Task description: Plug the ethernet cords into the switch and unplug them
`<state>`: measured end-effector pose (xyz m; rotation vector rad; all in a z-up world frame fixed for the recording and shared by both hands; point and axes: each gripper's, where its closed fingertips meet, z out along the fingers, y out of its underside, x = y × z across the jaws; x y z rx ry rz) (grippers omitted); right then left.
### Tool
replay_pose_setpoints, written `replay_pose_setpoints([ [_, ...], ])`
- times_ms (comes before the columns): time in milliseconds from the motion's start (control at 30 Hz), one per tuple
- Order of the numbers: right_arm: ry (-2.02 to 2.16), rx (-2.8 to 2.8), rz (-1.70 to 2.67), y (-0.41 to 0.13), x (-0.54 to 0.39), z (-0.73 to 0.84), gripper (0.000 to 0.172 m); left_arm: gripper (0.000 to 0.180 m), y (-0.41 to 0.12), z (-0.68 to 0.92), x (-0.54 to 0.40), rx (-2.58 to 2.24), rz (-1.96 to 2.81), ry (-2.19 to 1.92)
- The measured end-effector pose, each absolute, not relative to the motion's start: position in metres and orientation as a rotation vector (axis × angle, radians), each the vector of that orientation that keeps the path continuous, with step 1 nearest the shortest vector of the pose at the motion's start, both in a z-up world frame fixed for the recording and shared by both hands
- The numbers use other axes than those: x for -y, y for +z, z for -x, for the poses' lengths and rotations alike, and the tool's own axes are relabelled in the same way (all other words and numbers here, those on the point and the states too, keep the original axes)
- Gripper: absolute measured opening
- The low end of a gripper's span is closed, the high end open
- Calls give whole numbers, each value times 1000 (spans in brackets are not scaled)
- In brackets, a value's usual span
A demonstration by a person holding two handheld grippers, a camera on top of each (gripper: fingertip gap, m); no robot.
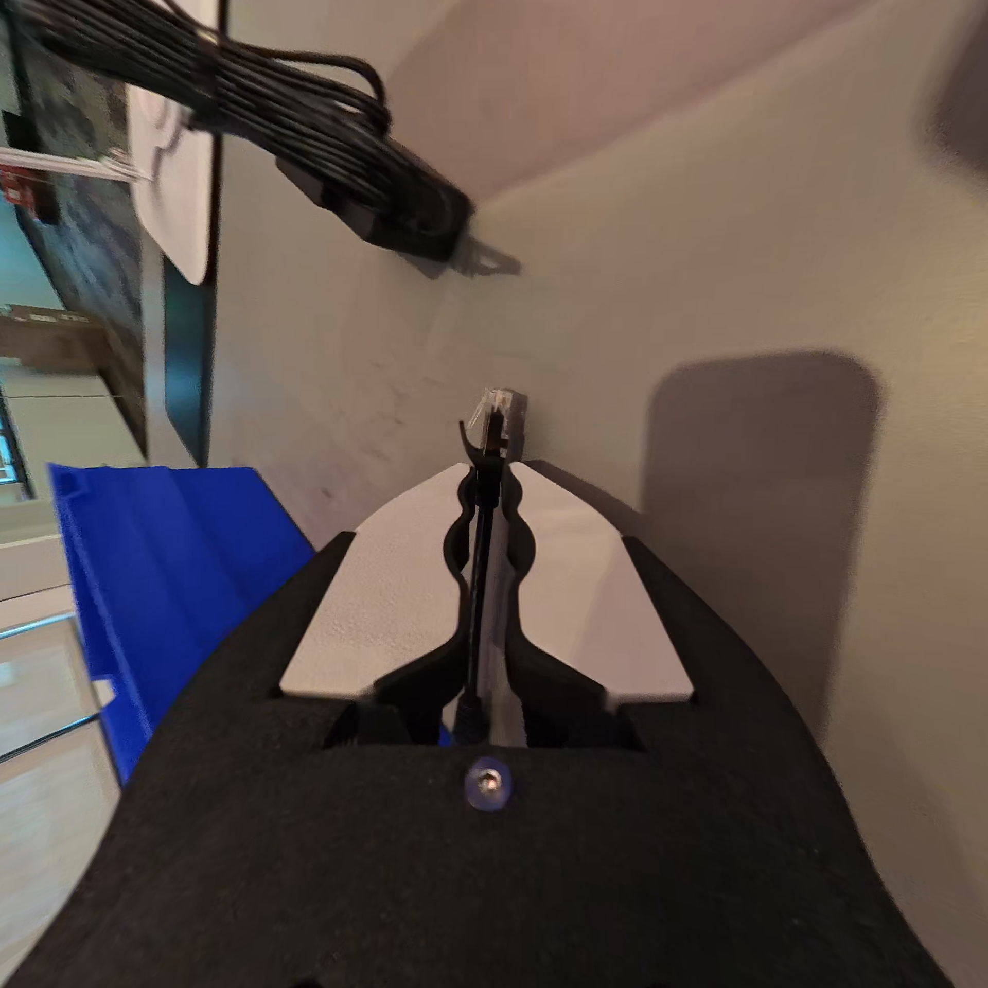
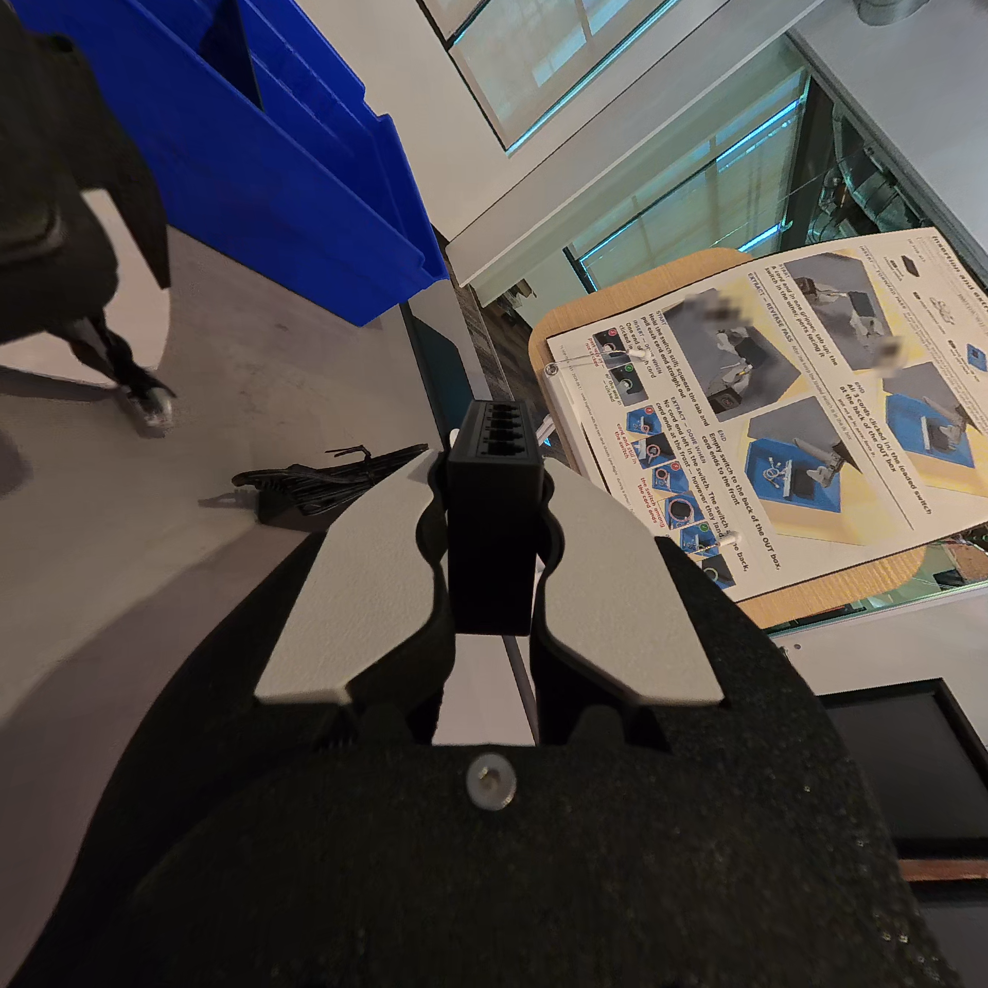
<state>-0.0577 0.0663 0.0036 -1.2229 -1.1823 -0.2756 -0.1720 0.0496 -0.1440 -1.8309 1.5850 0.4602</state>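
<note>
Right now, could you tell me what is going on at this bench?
A person is working with two handheld grippers. The right gripper has its jaws closed on a small black box-shaped network switch, whose row of ports faces away and looks empty. The left gripper pinches a thin black ethernet cord with a clear plastic plug sticking out past the tips, not yet plugged in. A tied bundle of black cable lies on the grey table beside blue plastic bins.
</note>
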Motion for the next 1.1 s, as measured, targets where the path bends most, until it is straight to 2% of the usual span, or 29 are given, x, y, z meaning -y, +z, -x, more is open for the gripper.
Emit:
replay_pose_setpoints([
  [267, -278, 1183, 1224, 4, -66, 58, 29, 9, -150, 169, -39, -1479, 1918, 319],
  [333, -281, 1185, 1225, 3, -67, 57, 29, 22, -148, 166, -35, -1449, 1971, 221],
  [400, -281, 1186, 1225, 3, -67, 57, 29, 27, -148, 163, -31, -1427, 2029, 119],
  [800, -275, 1187, 1231, 2, -68, 57, 29, 24, -146, 161, -25, -1456, 2103, -71],
  [1100, -272, 1188, 1235, 2, -68, 55, 29, 14, -154, 160, -22, -1547, 2182, -216],
])
